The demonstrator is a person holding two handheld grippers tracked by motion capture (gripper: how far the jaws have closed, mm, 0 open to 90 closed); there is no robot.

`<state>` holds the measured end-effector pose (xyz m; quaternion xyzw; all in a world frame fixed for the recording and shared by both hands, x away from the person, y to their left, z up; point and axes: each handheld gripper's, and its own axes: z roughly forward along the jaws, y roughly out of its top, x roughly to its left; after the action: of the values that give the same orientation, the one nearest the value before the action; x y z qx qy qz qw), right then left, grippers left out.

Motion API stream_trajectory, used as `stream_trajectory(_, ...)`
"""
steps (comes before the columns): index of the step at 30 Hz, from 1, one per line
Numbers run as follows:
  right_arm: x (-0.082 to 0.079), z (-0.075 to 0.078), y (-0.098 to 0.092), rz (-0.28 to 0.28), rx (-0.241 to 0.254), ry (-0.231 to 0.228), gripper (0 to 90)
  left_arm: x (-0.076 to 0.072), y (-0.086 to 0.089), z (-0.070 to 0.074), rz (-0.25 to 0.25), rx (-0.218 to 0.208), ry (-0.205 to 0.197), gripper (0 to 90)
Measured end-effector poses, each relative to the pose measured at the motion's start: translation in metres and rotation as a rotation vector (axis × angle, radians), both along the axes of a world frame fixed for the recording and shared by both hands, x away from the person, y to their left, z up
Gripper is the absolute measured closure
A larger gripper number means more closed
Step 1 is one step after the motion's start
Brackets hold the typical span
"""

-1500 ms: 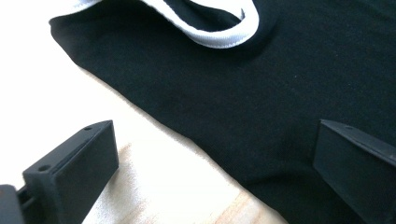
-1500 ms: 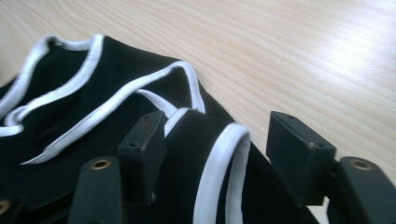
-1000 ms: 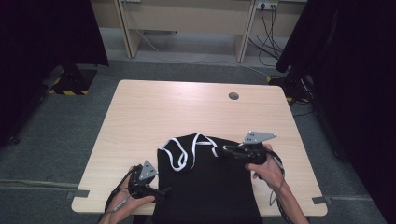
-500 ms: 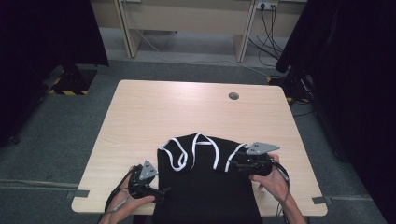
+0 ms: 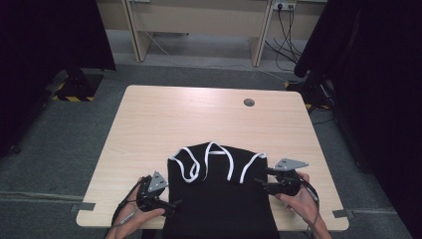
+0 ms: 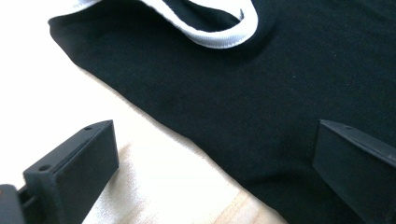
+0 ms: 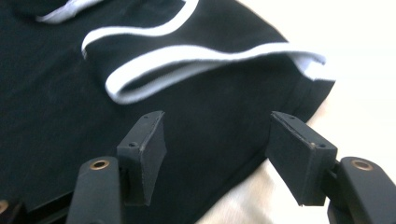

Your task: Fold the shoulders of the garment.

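Note:
A black sleeveless top [image 5: 219,199] with white-trimmed straps [image 5: 209,154] lies flat at the near middle of the wooden table [image 5: 199,119], its hem hanging over the front edge. My left gripper [image 5: 173,202] is open at the top's left edge; in the left gripper view [image 6: 210,177] one jaw stands over bare wood and the other over black cloth [image 6: 243,102]. My right gripper [image 5: 260,183] sits at the top's right edge, below the right armhole trim [image 7: 187,60]. Its jaws have just been opening and straddle the cloth [image 7: 56,116] edge without pressing it [image 7: 217,149].
A round cable hole [image 5: 249,102] sits near the table's far right. The front edge [image 5: 119,221] runs just under both hands. Dark curtains [image 5: 368,74] stand at both sides, and desk legs and cables [image 5: 286,30] lie beyond the far edge.
My right gripper has let go of the right strap, opened, and moved toward the front edge along the top's right side. The left gripper has stayed put.

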<state>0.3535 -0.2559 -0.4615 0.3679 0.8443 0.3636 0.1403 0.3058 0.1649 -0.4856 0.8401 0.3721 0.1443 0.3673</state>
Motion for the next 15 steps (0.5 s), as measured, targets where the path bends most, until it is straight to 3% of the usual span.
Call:
stream_trajectory(5,-0.007,-0.008,0.003,0.019,-0.029,0.034,33.7,0.002,0.0,0.0,0.007,0.006,-0.001,0.0)
stream_trajectory(7,-0.008,-0.012,0.003,0.021,-0.029,0.012,31.9,0.003,-0.001,0.0,0.006,0.007,-0.002,0.0)
stream_trajectory(15,0.001,-0.013,-0.002,-0.033,-0.025,-0.002,30.6,0.01,-0.003,0.0,0.028,0.01,-0.003,0.0)
